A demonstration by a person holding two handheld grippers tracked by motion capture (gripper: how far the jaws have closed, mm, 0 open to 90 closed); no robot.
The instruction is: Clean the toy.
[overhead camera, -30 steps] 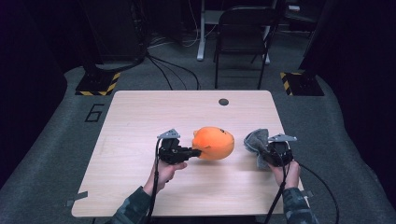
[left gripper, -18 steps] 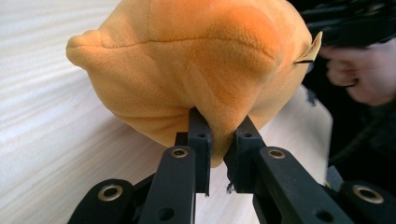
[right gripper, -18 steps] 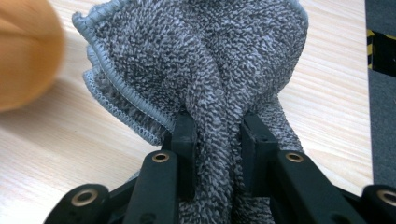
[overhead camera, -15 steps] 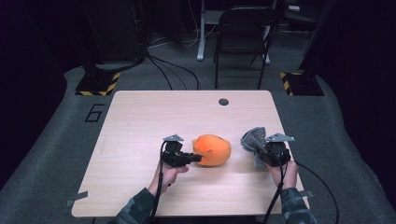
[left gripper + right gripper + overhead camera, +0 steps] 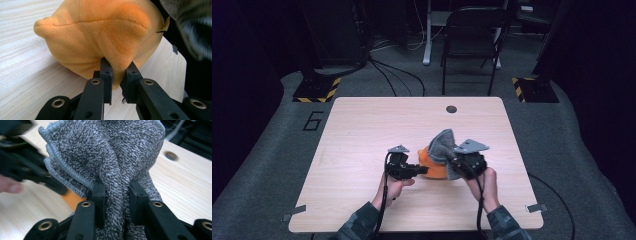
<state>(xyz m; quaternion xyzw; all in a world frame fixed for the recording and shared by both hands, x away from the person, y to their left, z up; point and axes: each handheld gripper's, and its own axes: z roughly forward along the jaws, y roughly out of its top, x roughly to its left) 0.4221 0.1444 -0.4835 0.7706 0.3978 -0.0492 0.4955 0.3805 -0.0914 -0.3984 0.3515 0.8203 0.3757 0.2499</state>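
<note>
An orange plush toy (image 5: 432,167) lies on the wooden table (image 5: 362,130) near its front middle. My left gripper (image 5: 421,170) is shut on a fold of the plush toy (image 5: 100,35) at its left side; its jaws pinch the fabric in the left gripper view. My right gripper (image 5: 457,162) is shut on a grey cloth (image 5: 443,145), bunched between its jaws, and holds it over the toy's right side. In the right gripper view the grey cloth (image 5: 110,152) stands up from the jaws, with a bit of orange (image 5: 72,200) behind it.
A small dark round hole (image 5: 451,109) sits in the table near the far edge. A folding chair (image 5: 472,45) stands on the floor beyond the table. Cables trail from both grippers over the front edge.
My right gripper has swung left with the grey cloth, from the table's right side to over the plush toy. The left gripper sank slightly at first and has since kept still.
</note>
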